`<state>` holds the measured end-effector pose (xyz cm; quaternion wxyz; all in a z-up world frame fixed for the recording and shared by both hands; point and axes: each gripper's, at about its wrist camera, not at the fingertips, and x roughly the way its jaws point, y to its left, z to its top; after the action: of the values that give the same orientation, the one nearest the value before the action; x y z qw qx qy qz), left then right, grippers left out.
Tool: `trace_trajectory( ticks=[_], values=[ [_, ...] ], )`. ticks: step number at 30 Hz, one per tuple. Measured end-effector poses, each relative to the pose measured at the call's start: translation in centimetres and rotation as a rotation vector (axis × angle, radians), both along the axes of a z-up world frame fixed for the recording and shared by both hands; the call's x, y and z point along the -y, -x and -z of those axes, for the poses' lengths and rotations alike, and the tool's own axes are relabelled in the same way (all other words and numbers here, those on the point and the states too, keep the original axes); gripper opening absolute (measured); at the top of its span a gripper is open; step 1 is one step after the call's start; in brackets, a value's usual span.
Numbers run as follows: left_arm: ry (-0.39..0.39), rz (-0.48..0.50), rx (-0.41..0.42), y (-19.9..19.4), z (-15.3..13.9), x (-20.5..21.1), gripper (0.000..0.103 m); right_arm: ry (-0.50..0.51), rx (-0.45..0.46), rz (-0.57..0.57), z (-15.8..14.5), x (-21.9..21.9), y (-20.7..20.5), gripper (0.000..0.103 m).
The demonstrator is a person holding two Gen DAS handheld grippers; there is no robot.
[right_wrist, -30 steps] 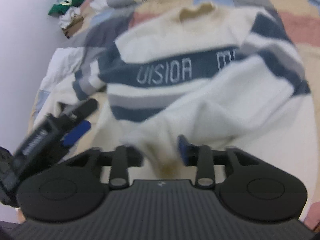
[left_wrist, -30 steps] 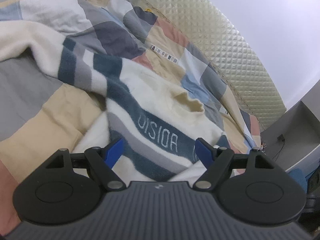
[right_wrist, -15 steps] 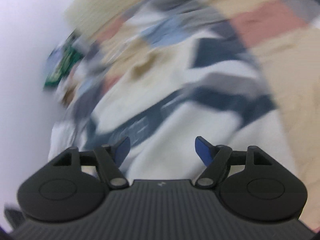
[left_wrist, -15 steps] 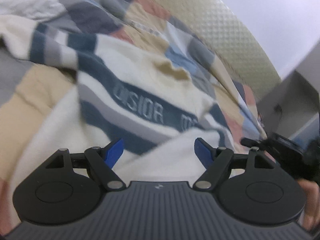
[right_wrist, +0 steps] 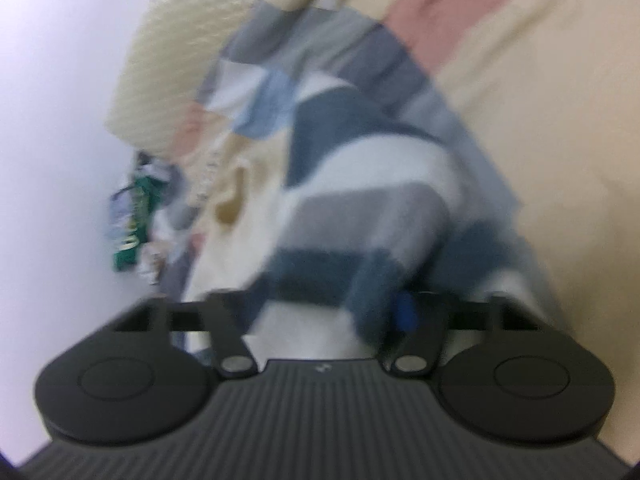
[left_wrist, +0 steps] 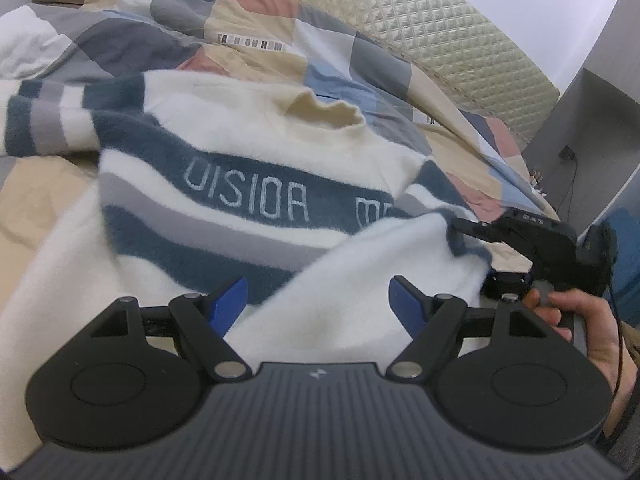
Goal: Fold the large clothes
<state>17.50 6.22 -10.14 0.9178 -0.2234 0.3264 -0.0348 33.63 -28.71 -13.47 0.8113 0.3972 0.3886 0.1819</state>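
Observation:
A cream sweater (left_wrist: 248, 148) with navy and grey stripes and pale lettering lies front up on the bed. Its lower part is folded up over the chest. My left gripper (left_wrist: 318, 304) is open and empty, hovering over the folded white part. My right gripper (left_wrist: 460, 227) shows at the right in the left wrist view, shut on the striped right sleeve (left_wrist: 436, 196). In the blurred right wrist view the sleeve (right_wrist: 360, 216) bunches between my right gripper's (right_wrist: 360, 316) jaws.
A patchwork duvet (left_wrist: 248, 24) covers the bed. A quilted beige headboard (left_wrist: 460, 44) runs along the back. A grey cabinet (left_wrist: 580, 128) stands at the right. A pile of clothes and green packets (right_wrist: 132, 224) lies by the wall.
My right gripper let go of the hem, opened, swung right and closed on the striped right sleeve. My left gripper shifted right and stayed open.

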Motion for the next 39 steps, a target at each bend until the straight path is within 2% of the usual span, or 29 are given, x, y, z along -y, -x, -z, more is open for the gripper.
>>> trace_trajectory(
  ticks=[1,2,6,8,10,12,15,19,22,25,28,31,33,36,39],
  values=[
    [0.006,0.001,0.008,-0.1,0.1,0.0,0.081,0.01,0.007,-0.005,-0.2,-0.3,-0.7,0.04],
    [0.008,0.003,0.018,-0.2,0.2,0.0,0.081,0.02,0.028,-0.005,-0.5,-0.4,-1.2,0.023],
    [0.022,0.024,0.047,-0.5,0.3,0.4,0.081,0.027,0.168,0.08,-2.5,0.9,-2.3,0.018],
    [0.023,0.05,0.053,-0.9,0.5,0.8,0.081,0.034,0.199,0.144,-2.6,2.4,-2.8,0.017],
    [0.013,0.076,0.046,-1.3,0.9,1.5,0.081,0.063,0.184,0.202,-1.9,4.0,-3.5,0.017],
    [-0.002,0.101,0.033,-1.9,1.5,2.2,0.081,0.088,0.131,0.228,-0.5,5.0,-4.1,0.017],
    [-0.033,0.13,0.028,-2.3,2.0,3.1,0.081,0.058,0.072,0.238,1.3,5.5,-4.5,0.017],
    [-0.076,0.144,0.051,-2.0,2.0,3.7,0.081,0.114,0.07,0.23,0.7,4.8,-4.4,0.022],
    [-0.095,0.149,0.048,-2.0,2.1,4.0,0.081,0.16,0.063,0.217,-0.1,4.3,-3.0,0.032],
    [-0.134,0.155,0.031,-2.1,2.4,4.5,0.078,0.2,0.053,0.21,-1.0,4.2,-0.9,0.057],
    [-0.192,0.159,-0.033,-2.4,3.2,5.2,0.074,0.289,0.058,0.162,-2.1,2.7,1.5,0.057],
    [-0.213,0.159,-0.094,-2.7,4.3,5.5,0.073,0.396,0.107,0.123,-3.2,0.4,4.2,0.056],
    [-0.217,0.159,-0.092,-2.5,4.4,5.5,0.073,0.449,0.147,0.086,-3.9,-1.2,5.7,0.056],
    [-0.194,0.149,-0.094,-2.5,4.4,5.1,0.073,0.476,0.218,0.015,-4.6,-3.2,7.4,0.054],
    [-0.17,0.128,-0.084,-2.3,3.9,4.7,0.073,0.508,0.28,-0.086,-4.6,-5.7,8.2,0.044]
  ],
)
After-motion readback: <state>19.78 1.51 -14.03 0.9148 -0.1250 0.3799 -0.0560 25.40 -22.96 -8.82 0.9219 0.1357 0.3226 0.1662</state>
